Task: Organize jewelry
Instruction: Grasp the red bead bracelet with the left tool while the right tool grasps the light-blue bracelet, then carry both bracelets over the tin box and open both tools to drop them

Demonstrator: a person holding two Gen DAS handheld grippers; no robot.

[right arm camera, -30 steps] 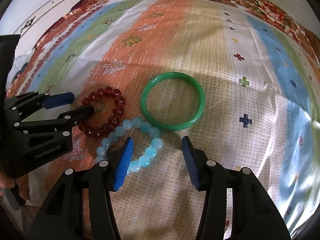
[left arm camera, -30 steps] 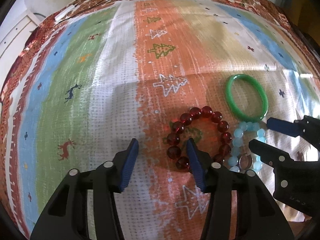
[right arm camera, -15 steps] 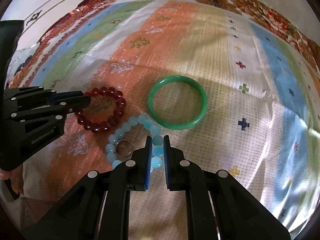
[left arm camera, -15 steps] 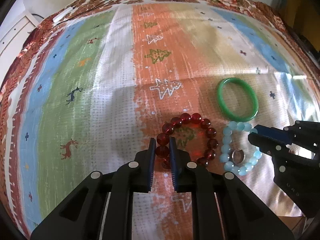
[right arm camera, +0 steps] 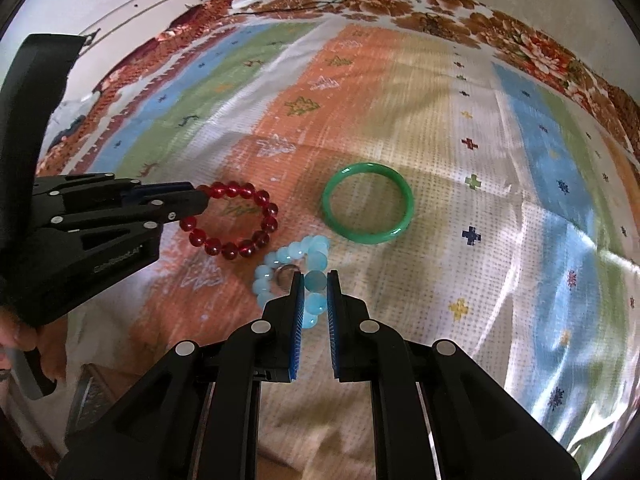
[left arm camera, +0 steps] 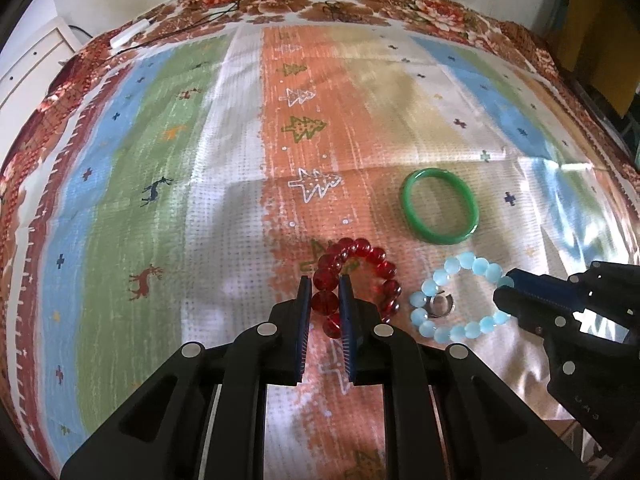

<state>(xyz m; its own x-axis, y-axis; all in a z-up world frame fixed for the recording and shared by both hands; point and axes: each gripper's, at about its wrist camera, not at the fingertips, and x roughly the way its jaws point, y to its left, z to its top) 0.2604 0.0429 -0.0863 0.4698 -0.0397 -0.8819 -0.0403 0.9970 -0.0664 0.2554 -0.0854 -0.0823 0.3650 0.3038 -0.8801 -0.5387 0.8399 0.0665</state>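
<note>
tablecloth (left arm camera: 224, 208): woven-look printed sheet, shiny where light strikes
red bead bracelet (left arm camera: 372, 258): translucent, glossy, glass-like beads
pale blue bead bracelet (left arm camera: 466, 258): milky, smooth, soft sheen
green bangle (left arm camera: 440, 236): smooth, polished, stone-like
ring (left arm camera: 440, 304): shiny metal
left gripper (left arm camera: 325, 294): matt black plastic, ribbed blue pads, bright metal pins

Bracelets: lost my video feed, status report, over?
Left gripper shut on red bracelet. Right gripper shut on blue bracelet. Green bangle untouched on cloth. Nothing in the way.
</note>
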